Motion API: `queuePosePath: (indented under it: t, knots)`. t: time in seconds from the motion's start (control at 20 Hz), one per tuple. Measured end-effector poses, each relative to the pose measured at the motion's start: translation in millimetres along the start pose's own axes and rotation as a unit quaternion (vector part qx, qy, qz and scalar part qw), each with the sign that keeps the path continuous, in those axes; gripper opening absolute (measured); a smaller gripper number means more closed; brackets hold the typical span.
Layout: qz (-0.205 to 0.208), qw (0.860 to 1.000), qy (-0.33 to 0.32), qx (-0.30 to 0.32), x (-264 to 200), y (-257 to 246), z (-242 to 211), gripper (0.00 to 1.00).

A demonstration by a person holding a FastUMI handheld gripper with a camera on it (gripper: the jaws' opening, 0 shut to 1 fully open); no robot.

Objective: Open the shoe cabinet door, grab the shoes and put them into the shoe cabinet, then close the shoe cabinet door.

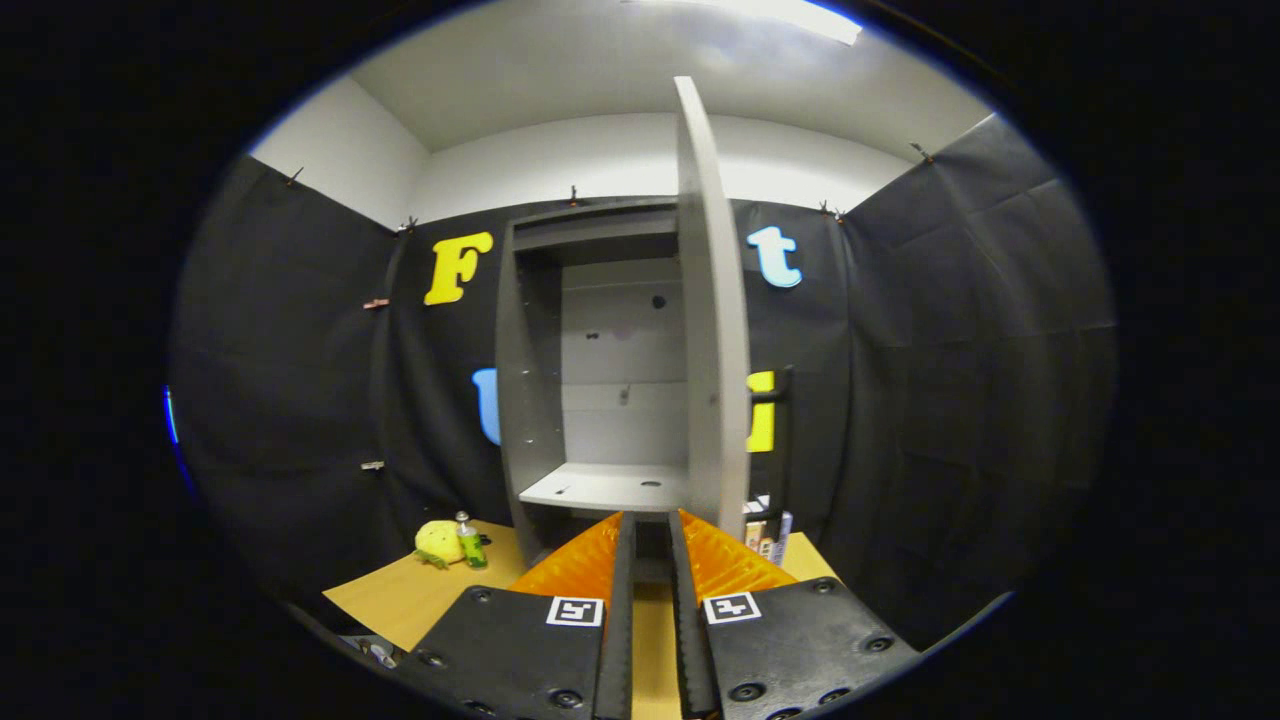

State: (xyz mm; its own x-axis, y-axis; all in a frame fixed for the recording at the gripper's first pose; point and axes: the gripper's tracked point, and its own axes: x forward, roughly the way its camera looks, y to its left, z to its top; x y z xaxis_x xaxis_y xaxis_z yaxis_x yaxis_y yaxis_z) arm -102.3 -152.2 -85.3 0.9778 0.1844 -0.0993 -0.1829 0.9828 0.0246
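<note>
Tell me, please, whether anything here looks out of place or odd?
Nothing stands out. The cabinet door is swung open edge-on, as expected; the shelf is bare, and the gripper has its fingers slightly apart, holding nothing.

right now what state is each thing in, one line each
shoe cabinet door: swung open, edge-on to the camera
shoe cabinet: open, shelf bare
hand-held gripper: fingers slightly apart, holding nothing, just short of the shelf
small bottle: upright on the table, beside a yellow plush toy

Cabinet (560, 300) mouth clear left of door (712, 300) — door edge-on ahead.
</note>
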Motion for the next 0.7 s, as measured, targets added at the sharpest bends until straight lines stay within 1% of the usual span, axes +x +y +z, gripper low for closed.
queuePosePath:
  t: [0.15, 0.3, 0.4, 0.5, 0.7]
  knots:
    - [0.021, 0.998, 0.062, 0.008, 18, 33, -60, 0.22]
    - [0.026, 0.992, 0.124, 0.026, 40, 66, -120, 0.22]
    - [0.015, 0.986, 0.164, 0.039, 55, 82, -167, 0.22]
    - [-0.003, 0.977, 0.210, 0.042, 63, 95, -216, 0.22]
    - [-0.036, 0.953, 0.295, 0.064, 71, 118, -307, 0.23]
